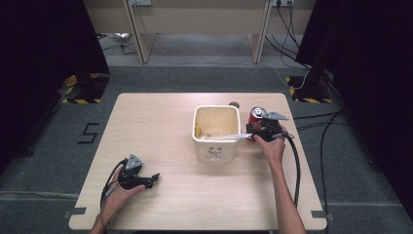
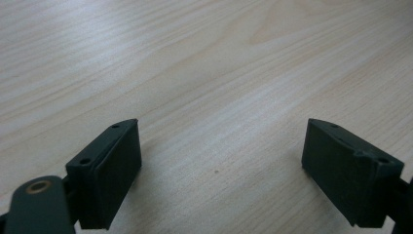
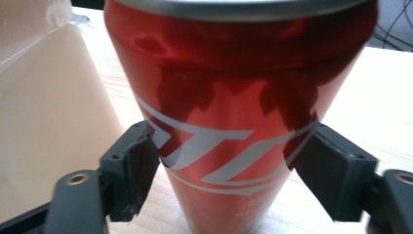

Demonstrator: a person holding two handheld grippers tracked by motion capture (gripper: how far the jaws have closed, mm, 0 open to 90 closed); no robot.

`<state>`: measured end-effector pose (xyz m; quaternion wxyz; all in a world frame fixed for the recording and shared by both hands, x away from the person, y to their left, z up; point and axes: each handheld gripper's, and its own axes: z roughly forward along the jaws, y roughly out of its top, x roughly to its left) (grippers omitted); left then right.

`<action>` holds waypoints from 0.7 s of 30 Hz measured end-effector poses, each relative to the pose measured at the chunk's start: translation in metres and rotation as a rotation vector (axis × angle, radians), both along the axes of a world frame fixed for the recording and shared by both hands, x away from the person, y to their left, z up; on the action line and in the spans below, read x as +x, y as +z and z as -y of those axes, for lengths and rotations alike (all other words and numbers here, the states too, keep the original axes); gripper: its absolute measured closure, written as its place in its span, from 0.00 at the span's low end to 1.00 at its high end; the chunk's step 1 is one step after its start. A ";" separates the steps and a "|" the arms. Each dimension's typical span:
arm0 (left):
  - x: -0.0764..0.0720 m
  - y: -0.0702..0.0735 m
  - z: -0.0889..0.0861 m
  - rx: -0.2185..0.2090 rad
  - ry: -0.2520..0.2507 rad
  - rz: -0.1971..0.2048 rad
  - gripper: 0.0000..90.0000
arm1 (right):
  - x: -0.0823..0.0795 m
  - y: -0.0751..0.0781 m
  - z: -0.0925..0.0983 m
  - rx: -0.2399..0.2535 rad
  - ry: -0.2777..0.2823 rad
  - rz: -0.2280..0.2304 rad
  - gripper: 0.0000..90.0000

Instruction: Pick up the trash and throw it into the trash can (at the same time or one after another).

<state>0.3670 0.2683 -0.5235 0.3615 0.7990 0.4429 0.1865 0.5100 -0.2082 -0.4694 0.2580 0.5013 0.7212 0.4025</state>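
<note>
Right gripper view looks straight at a red aluminium drink can point(image 3: 234, 122) with white swooping lettering, standing upright on the pale wood-grain table point(image 3: 375, 92). The right tongs point(image 3: 229, 170) sit around the lower body of the can, one black pad at each flank; both pads appear to meet the can's sides, clasping it. A cream plastic tub point(image 3: 44, 122) with a glossy wall rises just beside the can on the left of this view.

From the high view, the can point(image 1: 256, 116) stands near the far right part of the table point(image 1: 160, 122), just beside the right wall of the square cream tub point(image 1: 216, 132), which is open at the top and has a light strip lying across its near rim. The right tongs point(image 1: 257, 130) reach the can from the near side, carried by the person's right hand, with a black cable trailing back toward the table's near edge.

The left tongs point(image 1: 153, 178) rest low over the near left part of the table in the person's left hand, well apart from the tub and can. In the left gripper view the left tongs point(image 2: 221, 165) are spread wide, released, with bare wood between the pads.
</note>
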 end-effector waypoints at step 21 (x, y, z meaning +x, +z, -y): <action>0.000 0.000 0.000 -0.001 0.000 -0.001 0.15 | -0.008 0.022 0.005 -0.062 -0.004 0.048 0.38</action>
